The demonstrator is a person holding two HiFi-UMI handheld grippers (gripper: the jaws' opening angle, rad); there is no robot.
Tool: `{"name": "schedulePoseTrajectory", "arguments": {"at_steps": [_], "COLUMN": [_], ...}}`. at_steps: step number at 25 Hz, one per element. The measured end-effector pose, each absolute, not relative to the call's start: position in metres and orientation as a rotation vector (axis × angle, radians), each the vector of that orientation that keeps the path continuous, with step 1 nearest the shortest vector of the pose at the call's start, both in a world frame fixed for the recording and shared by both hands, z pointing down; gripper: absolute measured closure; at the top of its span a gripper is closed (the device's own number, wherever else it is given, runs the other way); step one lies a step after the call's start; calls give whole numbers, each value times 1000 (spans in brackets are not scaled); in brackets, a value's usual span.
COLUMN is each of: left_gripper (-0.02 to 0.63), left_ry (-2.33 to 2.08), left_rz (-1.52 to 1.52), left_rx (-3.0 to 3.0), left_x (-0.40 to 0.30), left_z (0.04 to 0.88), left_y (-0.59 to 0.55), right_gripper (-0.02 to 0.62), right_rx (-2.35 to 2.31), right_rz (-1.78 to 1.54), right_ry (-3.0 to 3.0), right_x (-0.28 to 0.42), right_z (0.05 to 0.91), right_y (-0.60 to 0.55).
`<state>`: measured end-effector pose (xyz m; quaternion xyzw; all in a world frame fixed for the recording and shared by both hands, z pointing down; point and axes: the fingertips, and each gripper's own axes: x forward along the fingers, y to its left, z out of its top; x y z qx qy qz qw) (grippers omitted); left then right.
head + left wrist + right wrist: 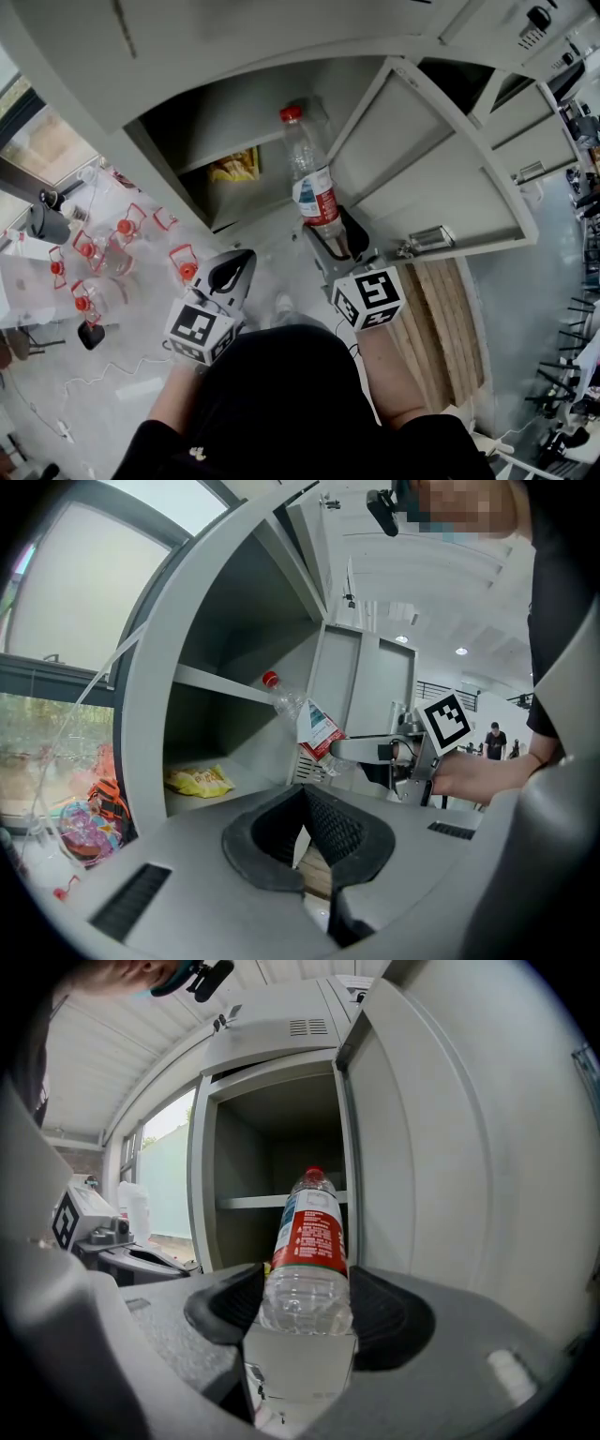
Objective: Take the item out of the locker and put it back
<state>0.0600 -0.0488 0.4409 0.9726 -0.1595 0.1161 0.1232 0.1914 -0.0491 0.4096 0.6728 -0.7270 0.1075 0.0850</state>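
A clear plastic bottle [314, 187] with a red cap and a red-and-white label is held by its lower body in my right gripper [336, 246], which is shut on it. It leans with its cap towards the open grey locker [164, 141], close to the shelf [253, 1201] and just in front of the opening. In the right gripper view the bottle [307, 1241] fills the gap between the pads of the right gripper [305, 1302]. My left gripper [230, 272] hangs lower and to the left, shut and holding nothing. From the left gripper [305, 789], the bottle [314, 728] is ahead.
A yellow snack packet [234, 167] lies in the compartment under the shelf. The locker door [431, 178] stands swung open to the right. Several red-and-clear items [103, 253] and cables lie on the floor at left. A wooden board [450, 328] is at right.
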Motion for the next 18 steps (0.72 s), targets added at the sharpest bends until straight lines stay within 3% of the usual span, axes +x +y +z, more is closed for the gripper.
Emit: {"name": "schedulePoseTrajectory", "arguments": {"at_steps": [18], "left_gripper": [592], "left_ry": [-461], "left_rz": [325], "left_rx": [2846], "left_x": [63], "left_z": [439], "left_y": [-51], "right_gripper": [318], "right_rx": [2048], "right_rz": [291], "right_ry": [-2186], "right_x": [193], "right_z": [404], "right_y": [-52]}}
